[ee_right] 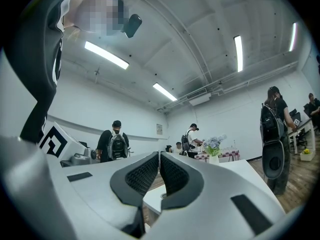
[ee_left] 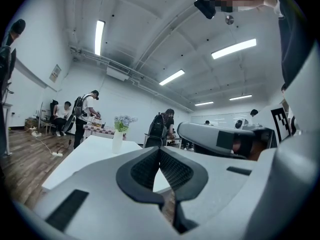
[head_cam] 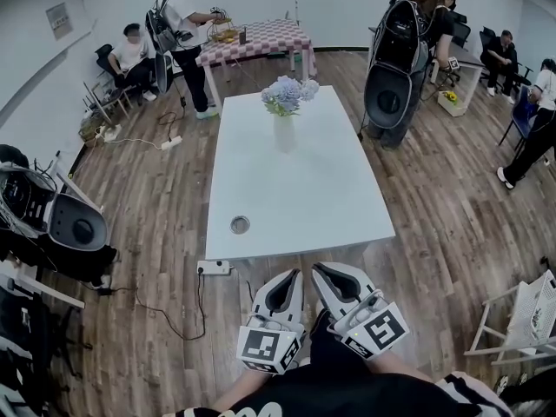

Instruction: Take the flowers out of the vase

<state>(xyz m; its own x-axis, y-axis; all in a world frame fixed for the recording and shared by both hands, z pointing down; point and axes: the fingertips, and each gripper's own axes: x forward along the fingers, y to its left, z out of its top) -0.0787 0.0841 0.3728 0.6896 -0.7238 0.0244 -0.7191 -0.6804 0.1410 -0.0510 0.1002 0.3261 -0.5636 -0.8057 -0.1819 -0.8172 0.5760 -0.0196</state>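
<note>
A white vase [head_cam: 284, 133] holding pale blue and lavender flowers [head_cam: 289, 93] stands upright near the far end of a long white table [head_cam: 295, 198]. Both grippers sit side by side below the table's near edge, far from the vase and pointing toward it. My left gripper [head_cam: 294, 274] is shut with nothing between its jaws, and so is my right gripper [head_cam: 318, 268]. In the left gripper view the shut left gripper [ee_left: 160, 149] points at the vase [ee_left: 117, 140] and flowers [ee_left: 123, 121]. In the right gripper view the shut right gripper [ee_right: 159, 154] faces the distant flowers [ee_right: 214, 143].
A round cable hole [head_cam: 240, 225] lies near the table's front left. A power strip [head_cam: 215, 268] with cables is on the wood floor. A person with a backpack [head_cam: 400, 59] stands at the table's far right, others by a checkered table [head_cam: 261, 37]. Equipment [head_cam: 61, 220] sits left, a white chair [head_cam: 526, 315] right.
</note>
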